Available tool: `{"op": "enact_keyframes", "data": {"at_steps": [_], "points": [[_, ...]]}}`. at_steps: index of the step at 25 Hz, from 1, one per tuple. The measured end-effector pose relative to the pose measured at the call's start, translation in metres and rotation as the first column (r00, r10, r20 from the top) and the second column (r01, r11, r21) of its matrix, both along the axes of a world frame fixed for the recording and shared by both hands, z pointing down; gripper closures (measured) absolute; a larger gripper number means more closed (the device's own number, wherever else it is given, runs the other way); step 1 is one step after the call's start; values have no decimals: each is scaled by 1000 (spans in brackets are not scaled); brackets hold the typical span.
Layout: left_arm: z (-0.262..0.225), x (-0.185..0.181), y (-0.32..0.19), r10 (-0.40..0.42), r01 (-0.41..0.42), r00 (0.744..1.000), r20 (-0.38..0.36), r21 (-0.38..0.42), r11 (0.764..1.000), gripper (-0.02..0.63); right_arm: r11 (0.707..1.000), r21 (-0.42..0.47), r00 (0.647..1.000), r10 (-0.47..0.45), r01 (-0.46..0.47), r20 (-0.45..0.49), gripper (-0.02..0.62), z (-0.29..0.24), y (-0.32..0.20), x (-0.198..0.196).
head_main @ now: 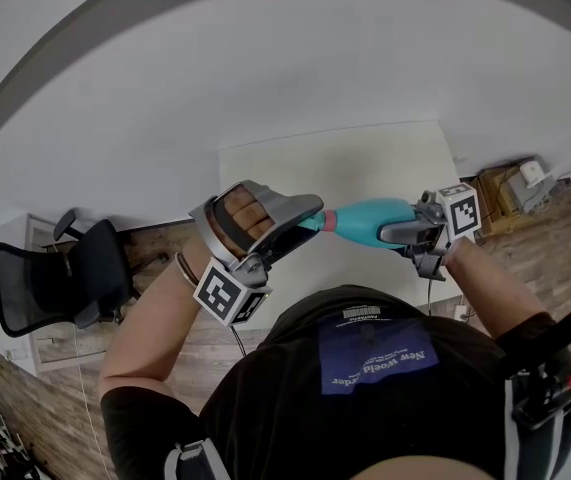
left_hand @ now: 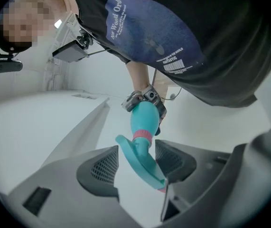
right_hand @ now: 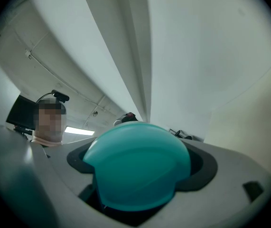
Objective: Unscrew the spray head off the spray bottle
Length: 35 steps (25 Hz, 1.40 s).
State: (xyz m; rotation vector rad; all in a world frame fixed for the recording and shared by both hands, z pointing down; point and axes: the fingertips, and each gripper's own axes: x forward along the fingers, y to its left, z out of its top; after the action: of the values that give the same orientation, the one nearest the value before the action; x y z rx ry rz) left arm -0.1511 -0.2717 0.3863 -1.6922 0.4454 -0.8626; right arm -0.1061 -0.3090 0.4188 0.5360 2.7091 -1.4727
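In the head view a teal spray bottle (head_main: 373,220) is held level in the air above the white table (head_main: 365,163), between both grippers. My left gripper (head_main: 305,215) is shut on its spray head (head_main: 319,222). The left gripper view has that teal head and its trigger (left_hand: 142,158) lying slantwise between the two dark pads (left_hand: 99,172), with the pink collar (left_hand: 142,137) and bottle body (left_hand: 144,118) beyond. My right gripper (head_main: 397,234) is shut on the bottle's bottom end. The rounded base (right_hand: 135,167) fills the gap between its jaws in the right gripper view.
A black office chair (head_main: 55,283) stands on the wooden floor at the left. A brown box with small items (head_main: 520,193) sits right of the table. The person's dark shirt (head_main: 375,368) is directly below the bottle.
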Motion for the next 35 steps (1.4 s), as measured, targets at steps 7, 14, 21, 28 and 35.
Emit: {"op": "enact_keyframes", "data": {"at_steps": [7,14,21,28,35], "points": [[9,9,9,1,-36,992,-130,-265,964,429,998,53,1000,-28,29,-8,143,-5,8,-8],[13,10,17,-70,-89,962,-264,-546,833,462,992,121,999,-38,40,-20,143,-3,15,-5],[8,5,15,-282,-214,868,-409,-820,531,463,939,344,999,1,13,-39,143,-14,15,-7],[4,2,11,-494,-388,742,-453,-891,235,463,849,528,998,55,-40,-12,143,-24,13,-8],[13,-1,13,-636,-535,653,-411,-845,-4,463,699,714,997,72,-48,-3,143,-29,17,-10]]}}
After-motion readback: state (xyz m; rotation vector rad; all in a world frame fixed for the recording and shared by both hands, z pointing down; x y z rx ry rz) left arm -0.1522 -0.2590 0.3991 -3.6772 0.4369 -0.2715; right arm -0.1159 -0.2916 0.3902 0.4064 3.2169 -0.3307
